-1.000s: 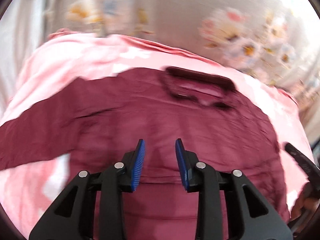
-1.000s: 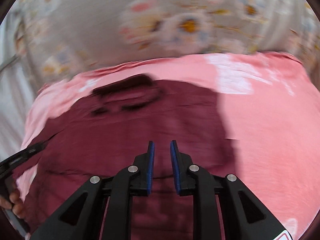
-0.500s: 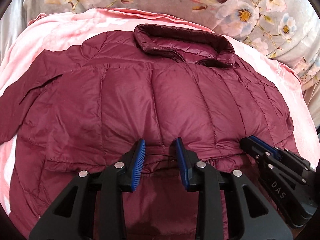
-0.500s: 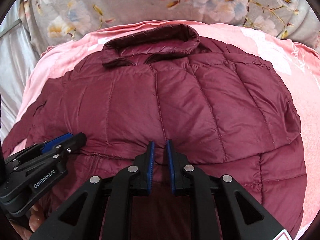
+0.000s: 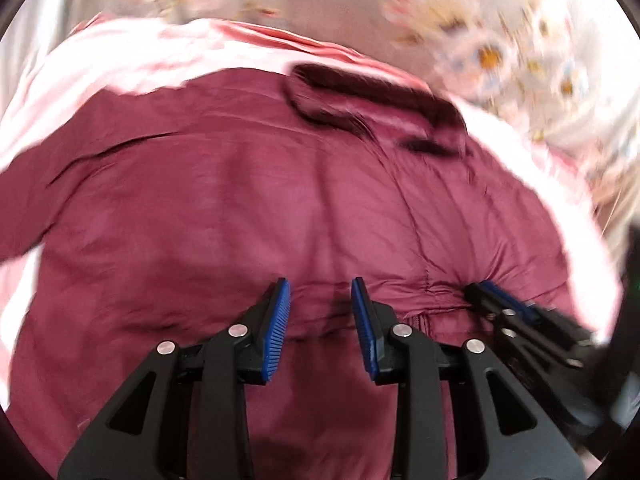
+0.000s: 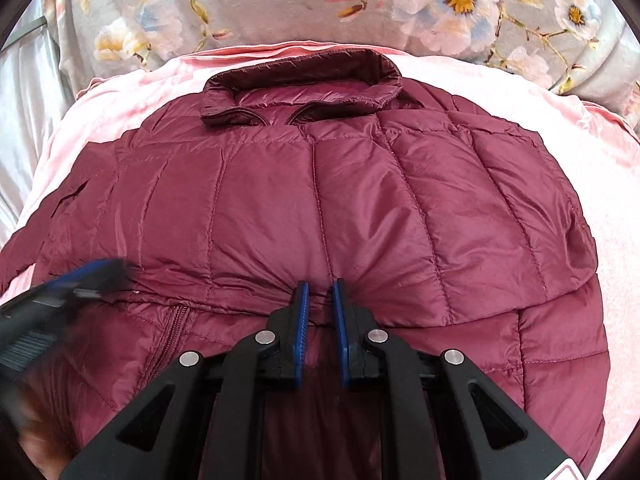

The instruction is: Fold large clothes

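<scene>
A maroon quilted puffer jacket [image 6: 320,200] lies on a pink blanket [image 6: 608,184], collar [image 6: 300,88] at the far side, its lower part folded up over the body. It fills the blurred left wrist view too [image 5: 240,200]. My right gripper [image 6: 319,292] is pinched on the folded edge of the jacket, the fabric puckering between its blue pads. My left gripper [image 5: 320,296] is open just above the same fold, nothing between its pads. The right gripper shows in the left wrist view [image 5: 520,316], and the left gripper shows blurred in the right wrist view [image 6: 60,284].
A grey floral bedspread [image 6: 440,8] lies beyond the pink blanket. White cloth [image 6: 24,100] shows at the far left. The jacket's left sleeve [image 5: 24,216] stretches out to the left over the blanket.
The left gripper has shifted, its view now blurred, and stays open. The right gripper holds the fold, with the fabric now puckered between its pads.
</scene>
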The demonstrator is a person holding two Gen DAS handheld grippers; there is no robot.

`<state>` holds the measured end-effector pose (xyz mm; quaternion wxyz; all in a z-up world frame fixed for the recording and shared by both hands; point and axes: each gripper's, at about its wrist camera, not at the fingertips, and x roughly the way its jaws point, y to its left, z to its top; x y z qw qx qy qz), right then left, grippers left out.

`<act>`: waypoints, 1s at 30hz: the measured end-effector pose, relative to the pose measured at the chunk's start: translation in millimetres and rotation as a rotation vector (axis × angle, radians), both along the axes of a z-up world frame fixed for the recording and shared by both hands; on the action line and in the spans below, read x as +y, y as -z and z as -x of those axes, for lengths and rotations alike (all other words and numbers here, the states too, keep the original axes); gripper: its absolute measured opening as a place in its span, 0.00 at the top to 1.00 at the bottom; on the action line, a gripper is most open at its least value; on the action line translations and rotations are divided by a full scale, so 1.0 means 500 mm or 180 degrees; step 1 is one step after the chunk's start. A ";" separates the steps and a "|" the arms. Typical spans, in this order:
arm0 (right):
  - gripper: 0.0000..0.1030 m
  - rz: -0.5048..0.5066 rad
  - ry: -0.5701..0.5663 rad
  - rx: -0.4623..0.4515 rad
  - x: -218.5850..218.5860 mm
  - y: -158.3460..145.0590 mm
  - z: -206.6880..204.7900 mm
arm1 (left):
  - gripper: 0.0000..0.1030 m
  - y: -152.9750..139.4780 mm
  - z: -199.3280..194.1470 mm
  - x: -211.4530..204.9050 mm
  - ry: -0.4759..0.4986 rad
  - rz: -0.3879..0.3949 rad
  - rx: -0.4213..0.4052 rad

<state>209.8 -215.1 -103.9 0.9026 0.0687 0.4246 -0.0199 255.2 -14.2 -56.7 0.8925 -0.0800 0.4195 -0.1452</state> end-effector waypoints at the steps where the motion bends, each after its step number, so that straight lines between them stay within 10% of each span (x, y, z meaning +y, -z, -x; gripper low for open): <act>1: 0.89 -0.0050 0.0002 -0.0005 -0.004 0.000 0.000 | 0.49 -0.027 0.013 0.049 -0.0102 0.0144 -0.0050; 4: 0.88 -0.0109 0.0046 -0.0045 -0.010 -0.007 0.008 | 0.12 -0.092 0.056 0.220 -0.0688 0.0273 -0.0317; 9: 0.71 -0.0156 0.0154 -0.0232 0.007 -0.050 0.073 | 0.11 -0.094 0.095 0.521 -0.1773 0.0146 -0.0243; 14: 0.60 -0.0173 -0.0039 -0.0294 0.060 -0.067 0.147 | 0.11 -0.015 0.147 0.782 -0.2710 0.0676 0.0048; 22: 0.54 0.0176 -0.0151 -0.0198 0.128 -0.021 0.178 | 0.13 0.035 0.178 0.891 -0.3156 0.0934 0.0023; 25: 0.52 0.0210 -0.0118 -0.0185 0.130 -0.015 0.176 | 0.30 0.037 0.159 0.890 -0.3139 0.0822 0.0013; 30: 0.50 0.0117 -0.0069 -0.0160 0.121 -0.010 0.174 | 0.93 0.015 0.115 0.879 -0.2817 0.0796 0.0081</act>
